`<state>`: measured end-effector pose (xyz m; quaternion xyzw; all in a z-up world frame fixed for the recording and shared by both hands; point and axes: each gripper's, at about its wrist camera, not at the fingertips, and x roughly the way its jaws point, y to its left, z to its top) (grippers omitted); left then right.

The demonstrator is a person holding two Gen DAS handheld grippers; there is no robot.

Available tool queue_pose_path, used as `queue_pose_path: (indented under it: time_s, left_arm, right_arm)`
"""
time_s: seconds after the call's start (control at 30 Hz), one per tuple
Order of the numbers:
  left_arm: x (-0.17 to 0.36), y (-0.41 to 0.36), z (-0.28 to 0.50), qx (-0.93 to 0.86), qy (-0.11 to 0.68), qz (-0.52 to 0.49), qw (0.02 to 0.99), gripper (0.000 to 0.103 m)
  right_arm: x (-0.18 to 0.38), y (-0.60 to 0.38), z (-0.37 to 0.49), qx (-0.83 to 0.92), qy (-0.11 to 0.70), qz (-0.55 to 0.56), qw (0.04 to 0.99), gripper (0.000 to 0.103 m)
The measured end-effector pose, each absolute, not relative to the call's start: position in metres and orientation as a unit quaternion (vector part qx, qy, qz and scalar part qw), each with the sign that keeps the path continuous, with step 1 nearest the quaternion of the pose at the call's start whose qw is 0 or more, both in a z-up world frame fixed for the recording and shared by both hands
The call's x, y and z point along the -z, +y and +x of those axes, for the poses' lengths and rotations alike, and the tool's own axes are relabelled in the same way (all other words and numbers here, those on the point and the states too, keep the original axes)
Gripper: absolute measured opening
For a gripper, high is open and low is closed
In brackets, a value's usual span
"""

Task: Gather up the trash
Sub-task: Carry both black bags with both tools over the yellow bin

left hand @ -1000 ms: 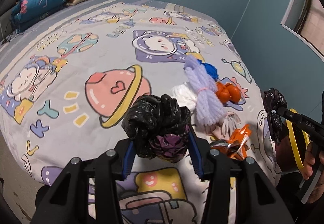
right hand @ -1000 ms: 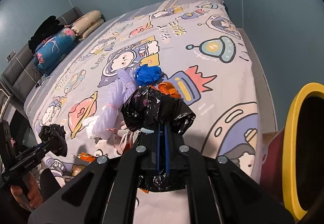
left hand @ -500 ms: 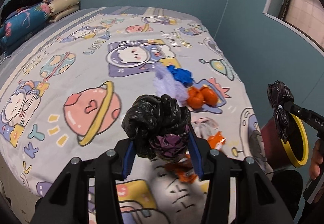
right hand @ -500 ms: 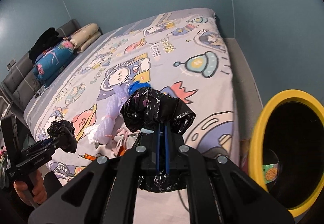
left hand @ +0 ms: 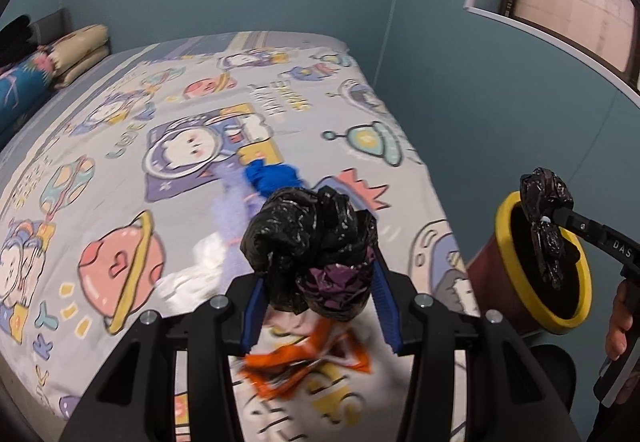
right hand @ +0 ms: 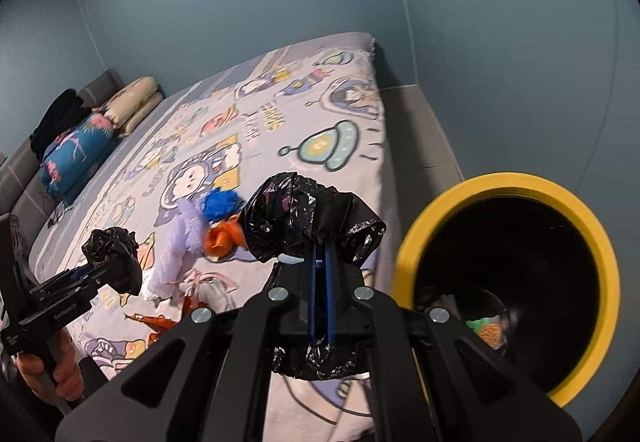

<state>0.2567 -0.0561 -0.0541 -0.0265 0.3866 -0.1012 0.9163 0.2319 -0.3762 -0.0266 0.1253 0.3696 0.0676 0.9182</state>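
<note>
Gripping crumpled black bags: left hand-held gripper (left hand: 318, 274) on one (left hand: 312, 242), right hand-held gripper (right hand: 319, 266) on another (right hand: 312, 222).

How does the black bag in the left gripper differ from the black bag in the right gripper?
The left gripper holds its black bag as a fat wad between jaws that stand well apart; the right gripper pinches its black bag thin between jaws nearly closed. The left bag shows a purple patch; the right bag looks black all over. The right bag is nearer the yellow-rimmed bin. Both are crumpled, glossy plastic, held above the bed.
</note>
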Motion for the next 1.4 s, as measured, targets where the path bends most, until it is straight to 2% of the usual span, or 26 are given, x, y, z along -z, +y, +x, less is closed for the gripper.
queue_pose_path:
  time_s: [0.6, 1.13, 1.4]
  left_arm:
    - [0.05, -0.185, 0.281, 0.203, 0.387, 0.016, 0.9, 0.044]
    - [0.073, -0.299, 0.293, 0.282, 0.408, 0.031, 0.868, 0.044]
    - [0.09, -0.333, 0.297, 0.296, 0.43, 0.025, 0.852, 0.044]
  right_arm:
    - [0.021, -0.473, 0.215, 0.016, 0.346, 0.163, 0.924, 0.003]
    - [0.017, -0.525, 0.218, 0.064, 0.342, 0.173, 0.921, 0.003]
    - [0.017, -0.539, 0.221, 0.073, 0.343, 0.178, 0.919, 0.003]
